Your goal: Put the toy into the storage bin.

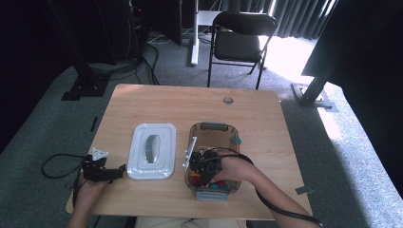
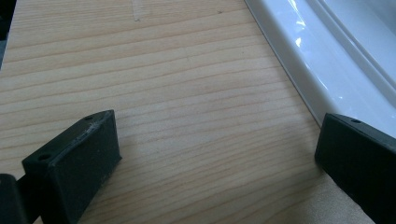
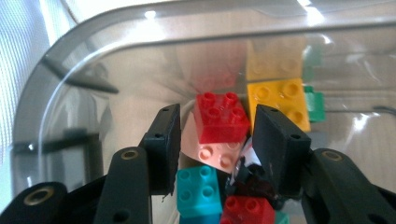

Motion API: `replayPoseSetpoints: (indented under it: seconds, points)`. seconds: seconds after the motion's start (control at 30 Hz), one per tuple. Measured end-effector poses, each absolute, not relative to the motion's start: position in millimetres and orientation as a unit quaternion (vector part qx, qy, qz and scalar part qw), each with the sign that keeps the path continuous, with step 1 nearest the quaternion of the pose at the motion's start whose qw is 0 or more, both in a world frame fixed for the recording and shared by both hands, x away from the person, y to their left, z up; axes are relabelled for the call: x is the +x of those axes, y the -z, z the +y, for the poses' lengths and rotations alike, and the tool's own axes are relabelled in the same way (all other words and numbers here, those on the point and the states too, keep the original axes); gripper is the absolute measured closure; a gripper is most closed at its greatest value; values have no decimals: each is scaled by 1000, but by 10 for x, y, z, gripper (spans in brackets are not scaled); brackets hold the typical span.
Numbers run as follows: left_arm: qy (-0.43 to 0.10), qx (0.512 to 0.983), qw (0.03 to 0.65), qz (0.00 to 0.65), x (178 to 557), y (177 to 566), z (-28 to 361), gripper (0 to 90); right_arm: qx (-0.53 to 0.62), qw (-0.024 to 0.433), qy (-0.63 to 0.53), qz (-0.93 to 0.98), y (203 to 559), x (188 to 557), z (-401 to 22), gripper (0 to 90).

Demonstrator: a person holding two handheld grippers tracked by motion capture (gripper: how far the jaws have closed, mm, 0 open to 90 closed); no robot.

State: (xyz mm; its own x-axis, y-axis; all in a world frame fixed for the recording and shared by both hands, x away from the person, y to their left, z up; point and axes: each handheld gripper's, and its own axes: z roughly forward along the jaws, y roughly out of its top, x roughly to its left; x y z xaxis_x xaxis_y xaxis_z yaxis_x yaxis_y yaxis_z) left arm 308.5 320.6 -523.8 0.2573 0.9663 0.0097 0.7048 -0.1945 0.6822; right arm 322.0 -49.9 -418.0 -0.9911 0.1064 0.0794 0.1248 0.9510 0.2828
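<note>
Right now the right gripper (image 3: 215, 133) is down inside the clear plastic bin (image 1: 195, 135), its jaws parted with a red brick (image 3: 221, 117) sitting between them. In the right gripper view one pad seems to touch the brick's side while a gap shows on the other, so I judge that the brick is not clamped. It rests tilted on a pink brick (image 3: 212, 151), with a yellow brick (image 3: 280, 101) just beside it and a teal brick (image 3: 198, 184) nearer the jaws.

Several things could go wrong. If the brick is being placed, its tilted perch on the pink one could let it slide or topple once the jaws pull clear. A pad could also drag it up if it sticks to the rubber. If the aim is to grasp it, closing off-centre could push it sideways into the yellow brick or pinch the pink one along with it. The bin's curved wall is close, so a careless lift could knock the bin across the wooden table (image 1: 142, 102).

The left gripper (image 1: 102, 172) rests wide open and empty on the table, one jaw next to the white lid (image 1: 152, 151). A twitch there could nudge the lid.
</note>
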Motion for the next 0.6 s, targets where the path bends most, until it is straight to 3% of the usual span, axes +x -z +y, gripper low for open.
replayPoseSetpoints:
  seconds: [0.6]
  points:
    - [-228, 738, 289, 566, 3086, 5239, 3205, 5, -166, 8, 227, -960, 3841, 3348, -1196, 467]
